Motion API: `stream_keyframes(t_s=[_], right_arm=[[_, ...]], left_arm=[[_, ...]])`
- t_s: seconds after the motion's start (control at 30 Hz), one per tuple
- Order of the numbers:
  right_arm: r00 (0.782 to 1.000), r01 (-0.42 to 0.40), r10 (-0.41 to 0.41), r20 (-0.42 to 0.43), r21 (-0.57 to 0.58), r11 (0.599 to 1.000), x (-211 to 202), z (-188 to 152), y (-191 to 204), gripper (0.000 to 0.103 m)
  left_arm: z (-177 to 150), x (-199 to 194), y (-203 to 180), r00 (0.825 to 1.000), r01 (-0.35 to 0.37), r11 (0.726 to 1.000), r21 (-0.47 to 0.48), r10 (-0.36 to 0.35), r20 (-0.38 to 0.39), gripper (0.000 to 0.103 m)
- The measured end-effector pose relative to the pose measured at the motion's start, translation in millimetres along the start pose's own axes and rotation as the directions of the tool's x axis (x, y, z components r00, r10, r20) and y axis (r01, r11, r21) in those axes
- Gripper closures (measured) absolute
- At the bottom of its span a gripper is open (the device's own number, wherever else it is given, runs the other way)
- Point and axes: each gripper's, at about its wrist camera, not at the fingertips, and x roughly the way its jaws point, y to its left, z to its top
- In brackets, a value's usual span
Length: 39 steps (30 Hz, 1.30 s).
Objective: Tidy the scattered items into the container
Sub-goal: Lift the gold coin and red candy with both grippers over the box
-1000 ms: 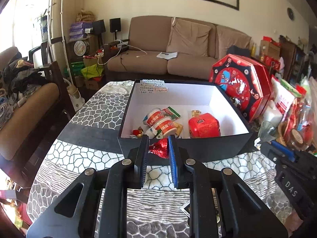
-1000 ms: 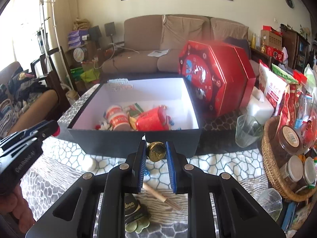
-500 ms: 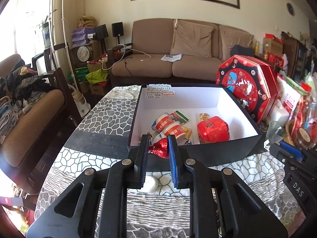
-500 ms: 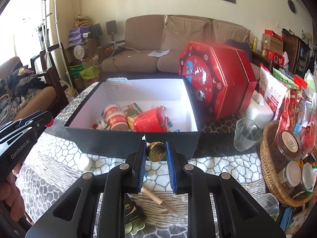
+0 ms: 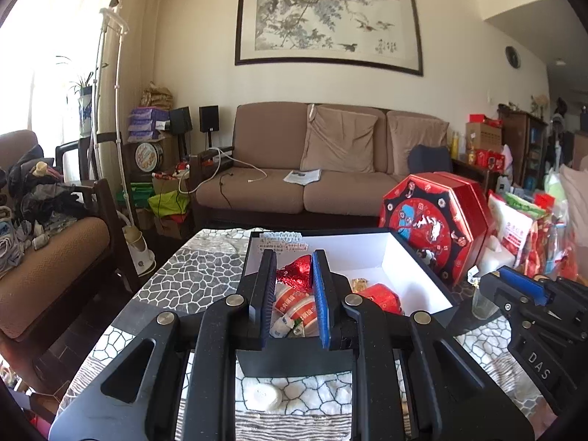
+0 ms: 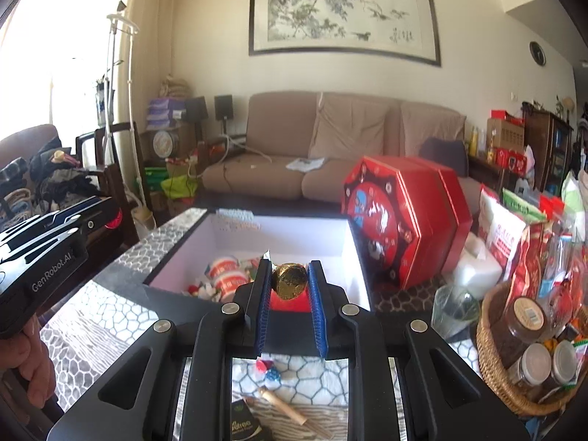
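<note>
My left gripper point(image 5: 292, 266) is shut on a red foil candy point(image 5: 295, 276) and holds it above the near part of the black box with white inside point(image 5: 397, 257). My right gripper point(image 6: 289, 275) is shut on a gold foil ball point(image 6: 289, 281), held over the near edge of the same box point(image 6: 257, 235). Inside the box lie yogurt cups point(image 5: 299, 303), a red packet point(image 5: 380, 296) and small snacks. A white round item point(image 5: 262, 397) lies on the table under my left gripper. Small candies point(image 6: 267, 370), a wooden stick point(image 6: 283, 404) and a dark sachet point(image 6: 244, 426) lie under my right gripper.
A red octagonal gift box point(image 6: 400, 220) leans at the box's right side. A glass point(image 6: 454, 310), a wicker basket of jars point(image 6: 529, 349) and snack bags point(image 6: 514, 235) crowd the right. The patterned tablecloth point(image 5: 198, 275) shows at the left. A sofa point(image 5: 330, 169) stands behind.
Both grippers have risen and moved forward with their candies, from in front of the box's near wall to above its rim. Both views have tilted up.
</note>
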Motion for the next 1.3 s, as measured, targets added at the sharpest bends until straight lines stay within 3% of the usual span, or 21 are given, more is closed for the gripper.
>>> stream_keyframes(t_s=[0.1,0.37,0.73,0.93,1.3], right_arm=[[0.999,0.012,-0.013,0.039,0.008,1.0,-3.7,2.7,-1.3,0.084],[0.992,0.078,-0.079,0.093,0.015,0.997,-1.3,3.7,-0.8,0.084],[0.99,0.073,-0.075,0.12,0.019,0.997,9.6,11.0,-0.7,0.084],[0.993,0.046,-0.05,0.109,0.034,0.998,26.4,18.4,-8.0,0.084],[0.998,0.026,-0.03,0.06,0.065,0.998,64.7,25.1,-16.5,0.084]], left_arm=[[3.7,-4.7,1.1,0.999,-0.002,1.0,-0.015,0.003,0.034,0.085],[3.0,4.3,1.3,1.0,-0.014,1.0,-0.023,0.014,0.022,0.085],[9.2,11.7,-1.9,1.0,-0.006,1.0,0.006,0.006,0.02,0.085],[13.1,35.8,-6.6,1.0,-0.012,0.999,0.035,0.011,0.013,0.085],[13.9,81.1,-1.0,0.997,-0.045,0.999,-0.017,0.044,-0.07,0.085]])
